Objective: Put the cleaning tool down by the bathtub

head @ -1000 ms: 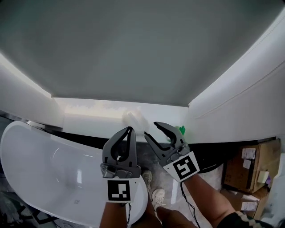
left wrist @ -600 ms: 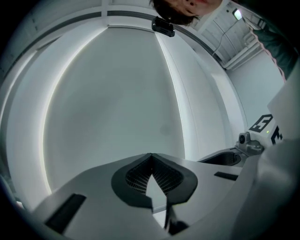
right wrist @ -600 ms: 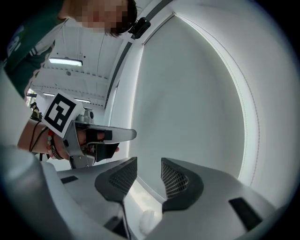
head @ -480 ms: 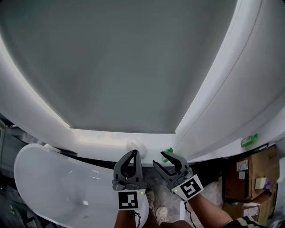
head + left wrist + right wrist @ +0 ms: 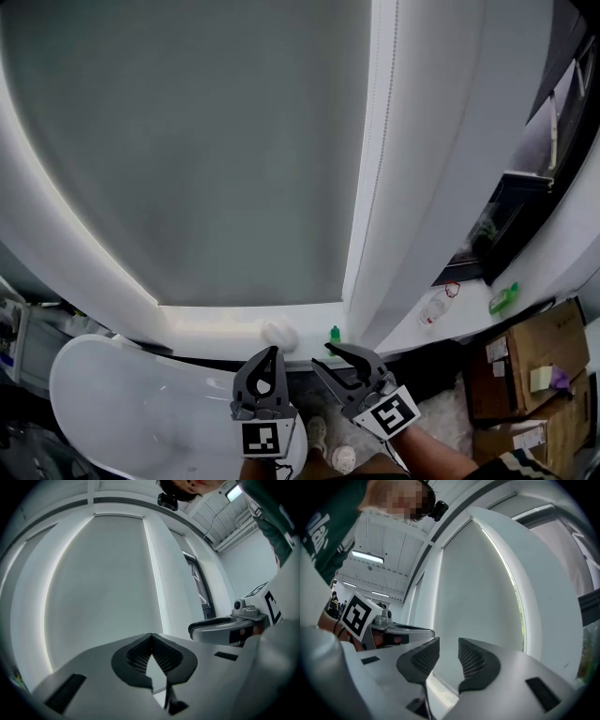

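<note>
Looking down through your head view, you get what neither gripper view offers: the glossy white bathtub point(image 5: 112, 394), the pale ledge point(image 5: 211, 328) behind it, and the cleaning tool point(image 5: 278, 332), a soft white lump on that ledge near a small green bottle point(image 5: 334, 335). The gripper views show only the flat grey blind point(image 5: 93, 588) and smooth white frame point(image 5: 159, 573). Your left gripper point(image 5: 271, 351) holds its ribbed dark fingers point(image 5: 136, 656) tip to tip, empty. Your right gripper point(image 5: 322, 355) keeps fingers point(image 5: 476, 660) narrowly apart; they have just been closing, nothing between them. The tool shows just past both pairs of fingertips, touched by neither.
</note>
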The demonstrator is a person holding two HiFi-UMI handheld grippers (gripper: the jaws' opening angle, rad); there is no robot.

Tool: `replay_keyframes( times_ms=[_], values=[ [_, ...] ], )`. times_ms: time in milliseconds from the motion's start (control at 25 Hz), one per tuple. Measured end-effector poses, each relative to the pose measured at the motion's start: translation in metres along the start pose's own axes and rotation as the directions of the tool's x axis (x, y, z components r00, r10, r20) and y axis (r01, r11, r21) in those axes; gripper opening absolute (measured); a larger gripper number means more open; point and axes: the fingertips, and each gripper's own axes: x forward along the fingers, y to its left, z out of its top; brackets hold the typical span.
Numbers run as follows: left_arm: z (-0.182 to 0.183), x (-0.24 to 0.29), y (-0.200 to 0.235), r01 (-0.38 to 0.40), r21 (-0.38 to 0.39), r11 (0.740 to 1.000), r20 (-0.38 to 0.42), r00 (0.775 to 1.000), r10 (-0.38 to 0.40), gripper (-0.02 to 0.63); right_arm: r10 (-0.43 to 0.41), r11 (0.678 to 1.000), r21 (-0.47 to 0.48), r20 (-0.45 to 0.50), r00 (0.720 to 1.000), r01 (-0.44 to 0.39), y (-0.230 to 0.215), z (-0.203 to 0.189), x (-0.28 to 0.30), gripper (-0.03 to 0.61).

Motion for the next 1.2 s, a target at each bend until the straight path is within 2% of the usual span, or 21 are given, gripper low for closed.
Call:
replay_keyframes(
  times_ms=[200, 360, 480, 720, 1000, 1200],
  values=[
    [0.026, -0.009, -0.028, 0.023, -0.012, 1.0, 0.013, 1.0, -0.023, 0.008, 0.007, 1.0, 0.025, 0.06, 0.998, -0.008, 0.002, 0.035, -0.029, 0.104],
    [0.046, -0.019, -0.045, 0.049, 0.027, 0.998, 0.027, 0.998, -0.05, 0.008, -0.002, 1.0, -0.017, 0.085, 0.996, 0.003, 0.008, 0.059, -0.052, 0.04],
    [0.058, -0.024, -0.059, 0.061, 0.03, 0.998, 0.039, 0.997, -0.062, 0.008, 0.01, 0.999, -0.049, 0.102, 0.995, -0.005, 0.011, 0.072, -0.067, 0.017],
    [0.076, -0.036, -0.081, 0.076, 0.039, 0.996, 0.074, 0.994, -0.079, 0.008, 0.037, 0.999, 0.01, 0.133, 0.99, -0.039, 0.011, 0.085, -0.091, 0.014],
    [0.084, -0.054, -0.1, 0.095, 0.057, 0.994, 0.071, 0.993, -0.099, 0.008, 0.015, 1.0, 0.011, 0.142, 0.99, -0.017, 0.015, 0.092, -0.107, 0.014],
    [0.091, -0.062, -0.105, 0.105, 0.075, 0.992, 0.084, 0.99, -0.112, 0.008, 0.016, 1.0, -0.025, 0.166, 0.986, -0.013, 0.022, 0.101, -0.111, 0.014]
  ],
)
